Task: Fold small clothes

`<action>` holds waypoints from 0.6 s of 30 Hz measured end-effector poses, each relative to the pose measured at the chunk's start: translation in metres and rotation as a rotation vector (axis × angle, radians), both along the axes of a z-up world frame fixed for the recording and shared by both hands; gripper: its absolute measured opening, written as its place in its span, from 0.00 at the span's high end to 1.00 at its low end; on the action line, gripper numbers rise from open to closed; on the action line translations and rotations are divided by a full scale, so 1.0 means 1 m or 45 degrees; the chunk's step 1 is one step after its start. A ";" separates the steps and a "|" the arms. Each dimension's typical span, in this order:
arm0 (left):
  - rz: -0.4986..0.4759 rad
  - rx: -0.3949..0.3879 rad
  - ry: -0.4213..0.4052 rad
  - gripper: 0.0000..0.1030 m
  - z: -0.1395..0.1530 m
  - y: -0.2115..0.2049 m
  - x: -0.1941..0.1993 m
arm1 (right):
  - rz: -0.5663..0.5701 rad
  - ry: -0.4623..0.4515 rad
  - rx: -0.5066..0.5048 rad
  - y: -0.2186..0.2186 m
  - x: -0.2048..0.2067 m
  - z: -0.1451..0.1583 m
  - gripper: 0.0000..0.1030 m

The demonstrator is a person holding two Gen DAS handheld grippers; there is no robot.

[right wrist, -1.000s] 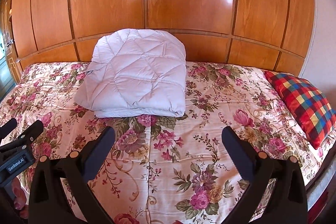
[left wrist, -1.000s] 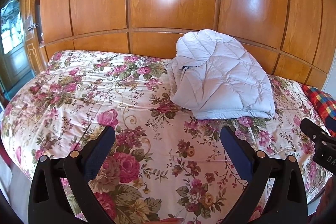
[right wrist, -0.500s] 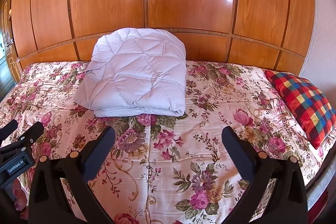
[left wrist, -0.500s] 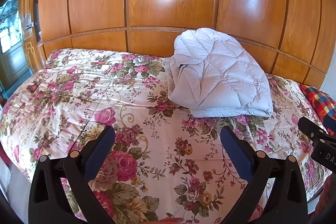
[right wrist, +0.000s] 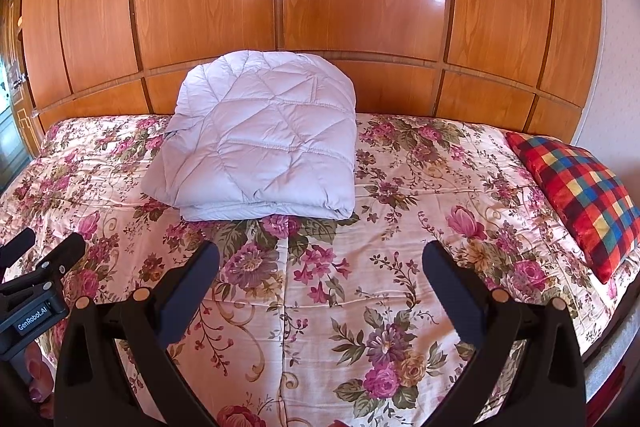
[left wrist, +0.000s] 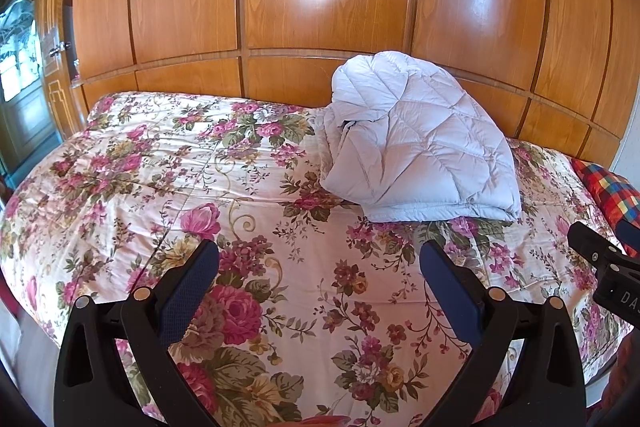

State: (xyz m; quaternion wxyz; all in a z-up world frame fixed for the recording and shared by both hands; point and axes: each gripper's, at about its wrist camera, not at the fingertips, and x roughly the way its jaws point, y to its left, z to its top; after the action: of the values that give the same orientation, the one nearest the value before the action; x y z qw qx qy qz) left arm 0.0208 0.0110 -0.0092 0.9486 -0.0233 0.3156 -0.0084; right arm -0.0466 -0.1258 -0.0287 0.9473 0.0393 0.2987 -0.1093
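A pale grey quilted jacket [left wrist: 416, 143] lies folded in a neat stack at the far side of the bed, against the wooden wall; it also shows in the right wrist view [right wrist: 264, 143]. My left gripper [left wrist: 319, 263] is open and empty, held above the floral bedspread [left wrist: 168, 171] well short of the jacket. My right gripper [right wrist: 321, 263] is open and empty too, over the bedspread [right wrist: 420, 179] in front of the jacket. Each gripper shows at the edge of the other's view, the right one [left wrist: 604, 267] and the left one [right wrist: 36, 283].
A glossy wooden panelled wall [right wrist: 320, 7] runs behind the bed. A red checked cushion [right wrist: 580, 195] lies at the bed's right end, also in the left wrist view [left wrist: 612, 187]. A door with glass [left wrist: 20, 75] is at the far left.
The left gripper has shifted slightly, so the jacket sits a little further right and lower in its view. The right gripper has barely moved. Both stay open.
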 end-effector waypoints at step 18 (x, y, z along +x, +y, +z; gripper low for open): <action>-0.015 -0.014 0.017 0.03 -0.002 0.000 0.000 | 0.009 0.014 0.003 0.001 0.001 -0.002 0.02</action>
State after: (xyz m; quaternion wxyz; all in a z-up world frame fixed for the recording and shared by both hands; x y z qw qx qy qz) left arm 0.0213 0.0105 -0.0115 0.9462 -0.0268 0.3219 -0.0157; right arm -0.0454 -0.1245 -0.0307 0.9459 0.0388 0.3042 -0.1058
